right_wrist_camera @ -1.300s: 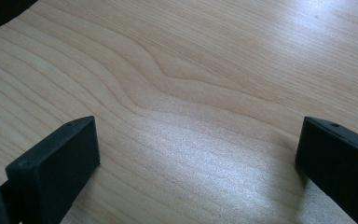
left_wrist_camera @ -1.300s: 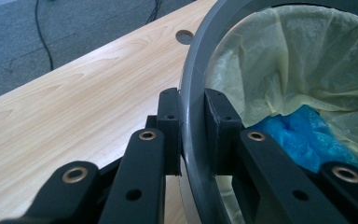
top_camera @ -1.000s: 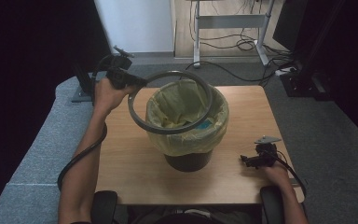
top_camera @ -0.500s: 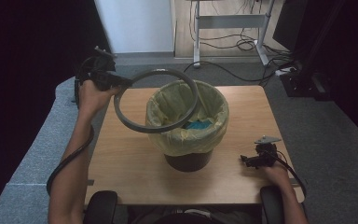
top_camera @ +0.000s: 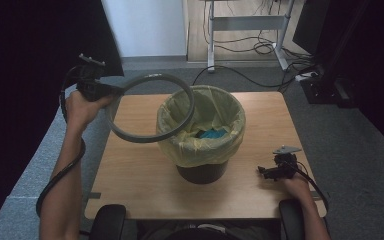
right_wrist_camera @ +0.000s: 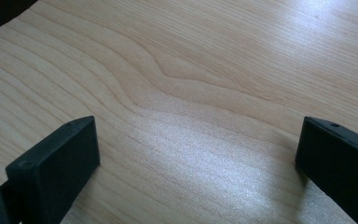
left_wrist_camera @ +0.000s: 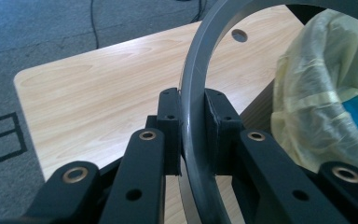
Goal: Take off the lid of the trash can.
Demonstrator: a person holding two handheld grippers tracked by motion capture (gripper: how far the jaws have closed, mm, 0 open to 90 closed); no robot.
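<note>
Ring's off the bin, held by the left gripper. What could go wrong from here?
1. The left gripper pinches the grey ring at one spot on its rim, so the ring may swivel or slip.
2. The ring's far side hangs over the yellow bag; it might snag the liner or tip the bin.

Left forearm [top_camera: 62,175] stretched up the left side of the high view, wrist raised, hand [top_camera: 82,107] wrapped around the gripper body. Left gripper [top_camera: 111,91] held aloft, pointing right and roughly level; jaws clamped, pads [left_wrist_camera: 170,123] pressed on both faces of a thin grey band, seen close in the left gripper view. Right hand [top_camera: 296,184] low at the near right, forearm barely in frame. Right gripper [top_camera: 261,171] close to the wood surface, pointing left. Jaws spread wide in the right gripper view, fingertips [right_wrist_camera: 77,140] well apart, nothing between.
</note>
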